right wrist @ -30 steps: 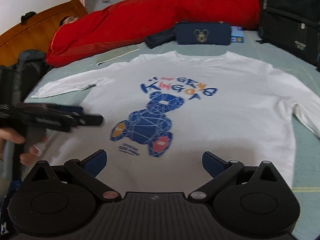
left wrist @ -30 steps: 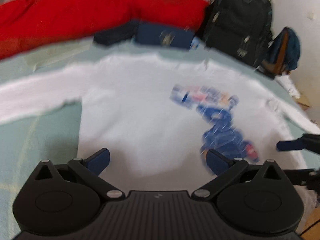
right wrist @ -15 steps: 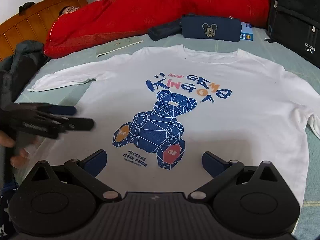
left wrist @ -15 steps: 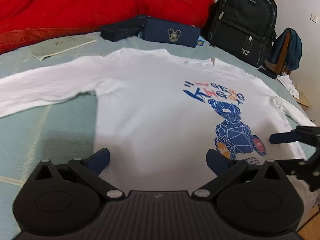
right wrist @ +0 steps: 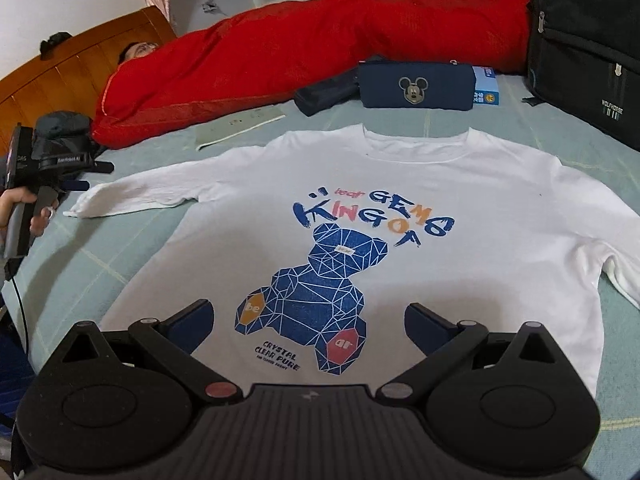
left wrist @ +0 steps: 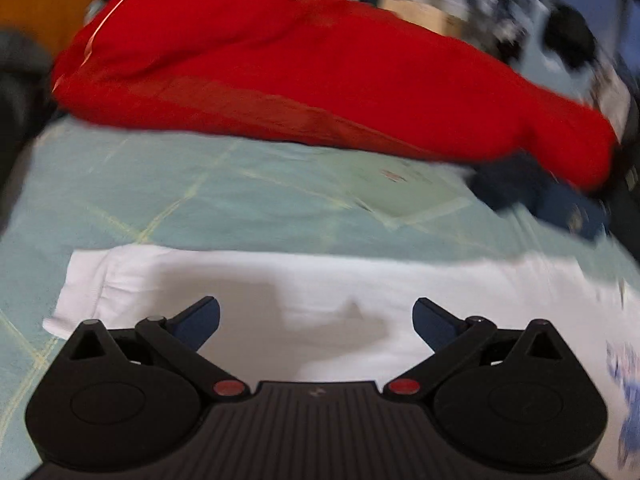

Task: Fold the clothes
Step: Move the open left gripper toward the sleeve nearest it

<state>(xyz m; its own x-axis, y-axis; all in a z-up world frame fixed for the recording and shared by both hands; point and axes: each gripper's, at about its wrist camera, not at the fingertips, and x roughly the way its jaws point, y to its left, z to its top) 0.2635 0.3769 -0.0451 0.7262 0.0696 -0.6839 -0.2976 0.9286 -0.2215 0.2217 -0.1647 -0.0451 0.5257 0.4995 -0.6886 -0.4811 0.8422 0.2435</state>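
A white long-sleeved shirt [right wrist: 500, 216] with a blue bear print lies flat, front up, on the pale green bed sheet [right wrist: 80, 272]. My right gripper [right wrist: 308, 320] hovers open over the shirt's hem, nothing between its fingers. In the right wrist view my left gripper [right wrist: 86, 176] is at the far left, held in a hand, just off the end of the shirt's left sleeve [right wrist: 132, 194]. The blurred left wrist view shows the left gripper [left wrist: 316, 316] open over that sleeve [left wrist: 248, 280], close to the cuff [left wrist: 84, 280].
A person under a red blanket [right wrist: 280, 44] lies along the far side of the bed. A navy pouch [right wrist: 414, 86], a dark case [right wrist: 324, 94] and a paper sheet [right wrist: 240, 122] lie beyond the collar. A black backpack [right wrist: 588, 52] stands at the right. A wooden headboard [right wrist: 60, 80] is far left.
My left gripper has swung left from the shirt's body to the end of the left sleeve. The right gripper has pulled back and risen a little, staying open.
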